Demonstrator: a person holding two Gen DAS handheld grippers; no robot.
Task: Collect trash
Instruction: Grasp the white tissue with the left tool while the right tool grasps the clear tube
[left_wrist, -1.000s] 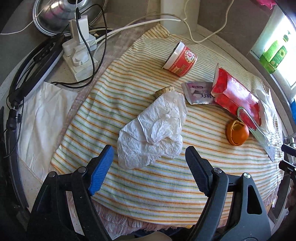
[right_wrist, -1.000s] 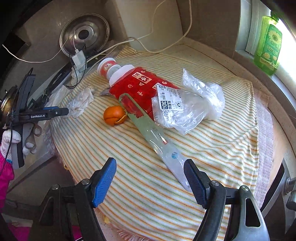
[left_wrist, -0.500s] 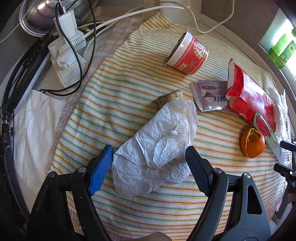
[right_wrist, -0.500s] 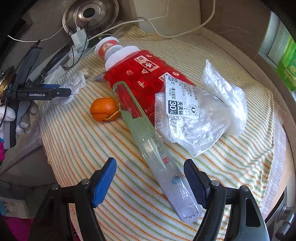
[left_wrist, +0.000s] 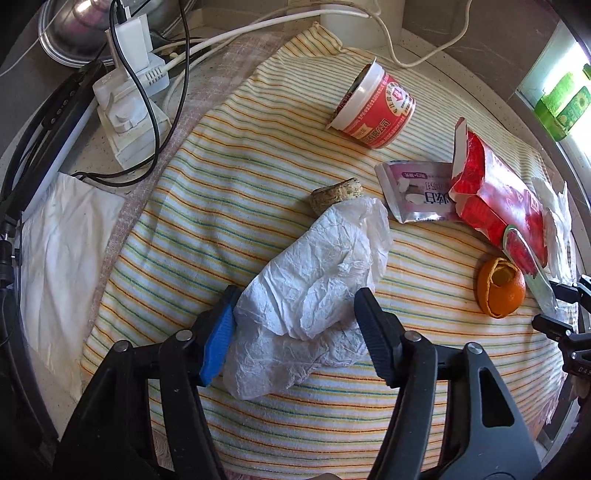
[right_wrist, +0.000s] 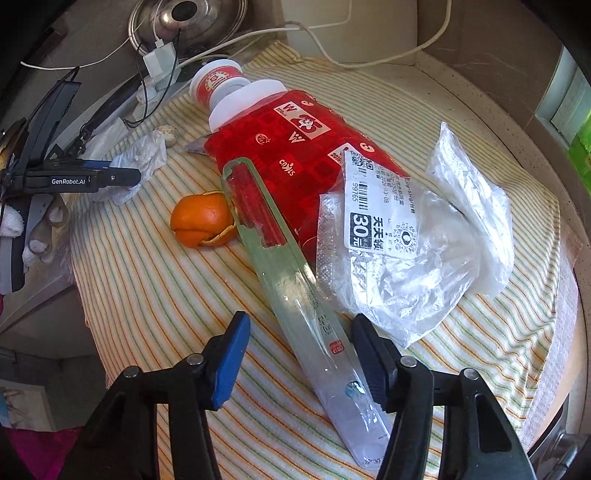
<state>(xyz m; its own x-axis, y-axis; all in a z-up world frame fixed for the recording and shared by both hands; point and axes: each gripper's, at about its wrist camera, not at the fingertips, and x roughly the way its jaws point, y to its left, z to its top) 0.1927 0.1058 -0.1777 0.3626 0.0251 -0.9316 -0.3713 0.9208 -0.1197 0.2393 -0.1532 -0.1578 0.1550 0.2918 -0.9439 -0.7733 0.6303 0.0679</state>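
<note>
Both grippers have dropped closer, fingers just closing: the left gripper (left_wrist: 295, 328) squeezes the crumpled tissue (left_wrist: 314, 295). The right gripper (right_wrist: 299, 354) straddles the clear plastic sleeve (right_wrist: 295, 295) (not yet pinched). A striped cloth (left_wrist: 229, 192) covers the surface.

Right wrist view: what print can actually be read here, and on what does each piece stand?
"GenRobot.AI": on the left hand-held gripper, along its side.
"30": large figures on the white price label stuck to the clear plastic bag.
"99765": beside the barcode on the same label.
"W": on the red snack bag.
Chinese print on the label, the red cup and the clear plastic sleeve: too small or blurred to read.
</note>
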